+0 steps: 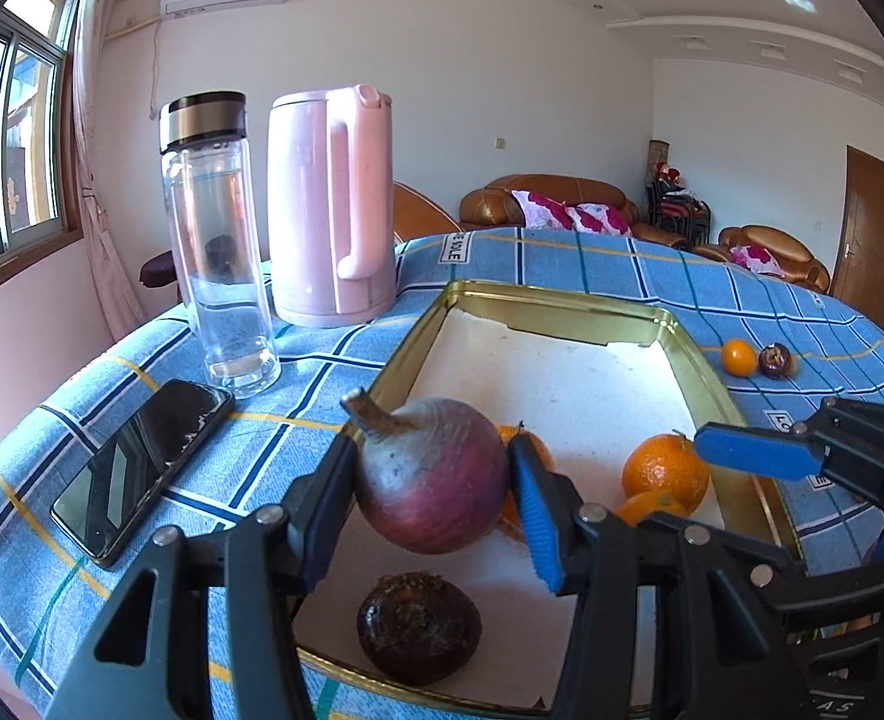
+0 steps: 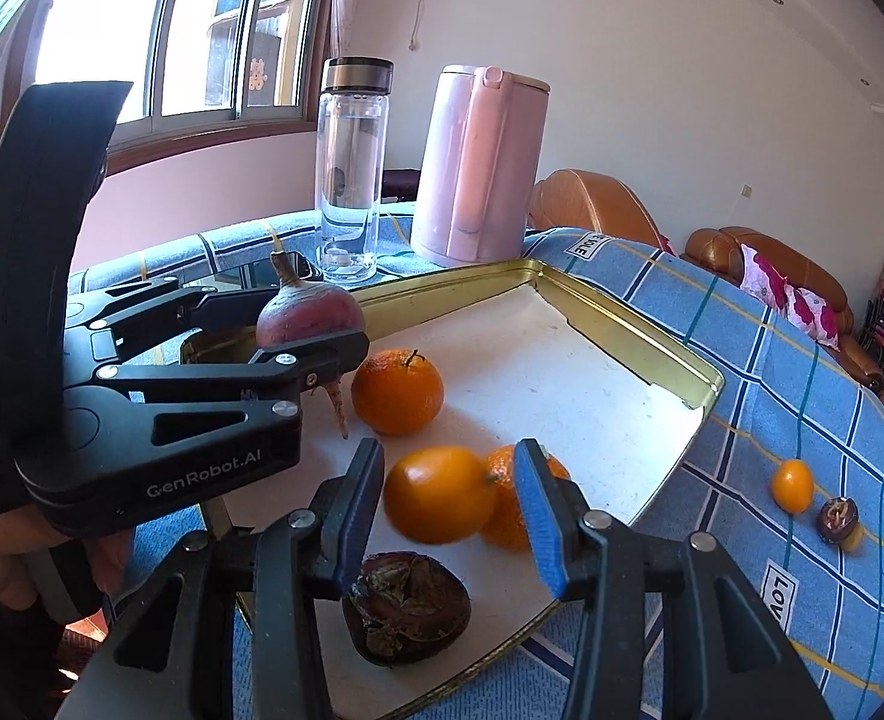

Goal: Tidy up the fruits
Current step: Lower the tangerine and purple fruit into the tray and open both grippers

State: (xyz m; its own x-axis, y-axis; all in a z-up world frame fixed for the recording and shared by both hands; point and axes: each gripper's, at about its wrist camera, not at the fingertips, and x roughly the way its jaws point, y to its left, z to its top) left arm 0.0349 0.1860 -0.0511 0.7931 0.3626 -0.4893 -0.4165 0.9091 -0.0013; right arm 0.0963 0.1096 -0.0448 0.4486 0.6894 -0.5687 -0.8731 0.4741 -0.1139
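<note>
My left gripper point(image 1: 429, 516) is shut on a purple-red bulb point(image 1: 432, 480) with a stalk and hangs over the near left corner of the gold tin tray point(image 1: 562, 300). In the right wrist view the same left gripper point(image 2: 297, 324) holds that bulb point(image 2: 309, 312) above a tangerine point(image 2: 396, 390). My right gripper point(image 2: 448, 510) stands over the tray with a smooth orange fruit point(image 2: 438, 492) between its jaws. A gap shows at the right pad. Behind that pad lies a second tangerine point(image 2: 502, 516). A dark round fruit point(image 2: 408, 606) rests near the tray's front rim.
On the blue checked cloth point(image 1: 712, 288), right of the tray, lie a small orange fruit point(image 1: 739, 357) and a small dark fruit point(image 1: 776, 360). A glass bottle point(image 1: 219, 240), a pink kettle point(image 1: 330, 204) and a phone point(image 1: 141, 468) stand left of the tray.
</note>
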